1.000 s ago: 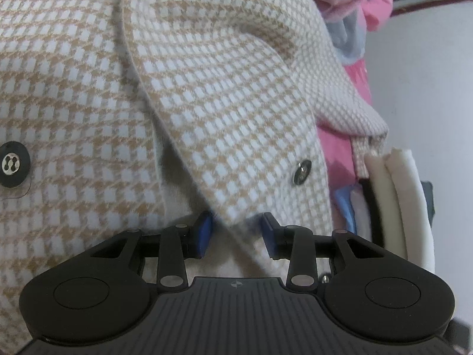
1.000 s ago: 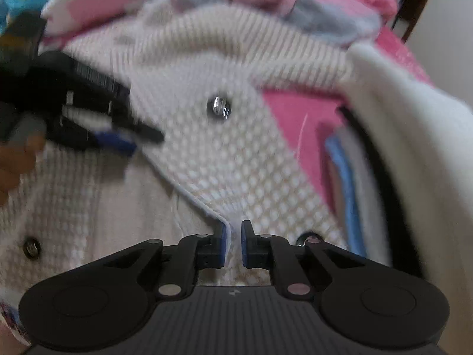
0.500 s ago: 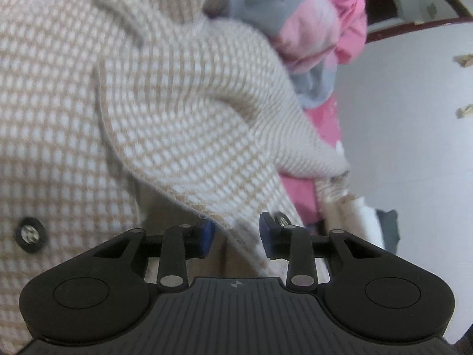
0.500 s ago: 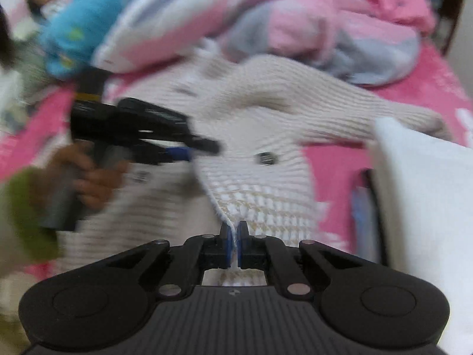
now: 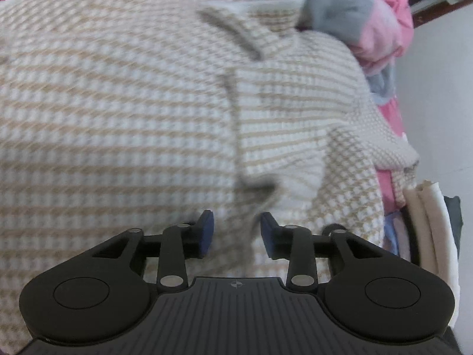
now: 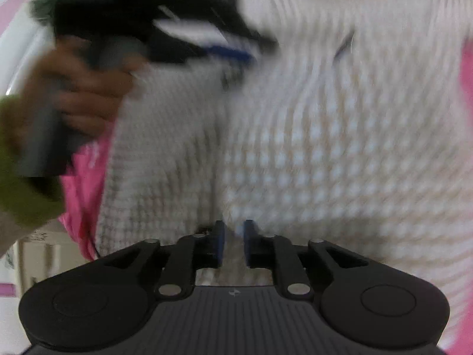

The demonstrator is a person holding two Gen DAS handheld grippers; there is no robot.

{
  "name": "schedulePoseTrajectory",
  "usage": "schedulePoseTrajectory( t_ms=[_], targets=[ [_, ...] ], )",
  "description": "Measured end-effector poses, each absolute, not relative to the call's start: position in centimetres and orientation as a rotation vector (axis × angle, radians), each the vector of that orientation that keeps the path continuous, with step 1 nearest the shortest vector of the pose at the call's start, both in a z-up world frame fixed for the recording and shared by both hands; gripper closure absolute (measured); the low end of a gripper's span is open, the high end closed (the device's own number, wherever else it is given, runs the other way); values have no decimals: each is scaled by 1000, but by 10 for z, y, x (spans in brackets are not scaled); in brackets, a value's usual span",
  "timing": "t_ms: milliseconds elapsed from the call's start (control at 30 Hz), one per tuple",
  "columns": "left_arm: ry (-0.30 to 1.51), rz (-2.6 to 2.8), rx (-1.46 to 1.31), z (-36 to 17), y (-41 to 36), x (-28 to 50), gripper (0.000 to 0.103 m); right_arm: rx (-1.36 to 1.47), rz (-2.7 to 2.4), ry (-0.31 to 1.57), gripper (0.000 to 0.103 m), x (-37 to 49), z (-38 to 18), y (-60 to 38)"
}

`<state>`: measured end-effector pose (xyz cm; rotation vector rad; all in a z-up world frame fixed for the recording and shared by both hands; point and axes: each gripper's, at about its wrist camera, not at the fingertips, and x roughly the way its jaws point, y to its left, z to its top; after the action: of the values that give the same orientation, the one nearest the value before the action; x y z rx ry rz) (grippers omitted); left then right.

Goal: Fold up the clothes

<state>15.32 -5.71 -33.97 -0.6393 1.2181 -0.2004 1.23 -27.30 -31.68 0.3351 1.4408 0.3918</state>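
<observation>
A beige-and-white houndstooth knit jacket [image 5: 133, 112] fills both views. One front flap lies folded over its body in the left wrist view. My left gripper [image 5: 236, 230] is open just above the jacket, with a cloth edge between its blue pads. It also shows in the right wrist view [image 6: 233, 56], blurred, held by a hand. My right gripper [image 6: 233, 242] has its jaws slightly apart with the jacket [image 6: 325, 148] hem between them.
A stack of folded white, black and blue clothes [image 5: 428, 236] stands at the right edge. A pink and grey bundle [image 5: 363, 14] lies beyond the jacket on the pink bedsheet [image 6: 82, 183]. A white wall [image 5: 443, 103] is at the right.
The jacket flap has been carried over and laid flat on the jacket body. My right gripper's jaws have parted a little. Both grippers moved left; the right view is motion-blurred.
</observation>
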Motion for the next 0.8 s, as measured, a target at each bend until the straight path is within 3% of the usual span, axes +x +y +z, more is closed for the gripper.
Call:
schedulePoseTrajectory(
  t_ms=[100, 200, 367, 433, 567, 700, 800],
  targets=[
    [1190, -200, -636, -328, -46, 137, 48, 425, 397, 1407, 85, 9, -297, -286],
    [1190, -204, -634, -320, -45, 117, 45, 525, 362, 1265, 85, 7, -247, -326],
    [1209, -337, -616, -322, -84, 91, 45, 434, 202, 1052, 83, 61, -192, -376],
    [1228, -353, -598, -328, -101, 84, 45, 312, 211, 1014, 82, 105, -196, -364],
    [1246, -351, -581, -343, -114, 68, 49, 28, 246, 971, 59, 183, -229, -309],
    [1251, -360, -555, -350, -113, 62, 58, -291, 244, 901, 54, 226, -261, -252],
    [1257, -375, -565, -354, -107, 60, 63, -351, 183, 903, 53, 264, -281, -225]
  ],
)
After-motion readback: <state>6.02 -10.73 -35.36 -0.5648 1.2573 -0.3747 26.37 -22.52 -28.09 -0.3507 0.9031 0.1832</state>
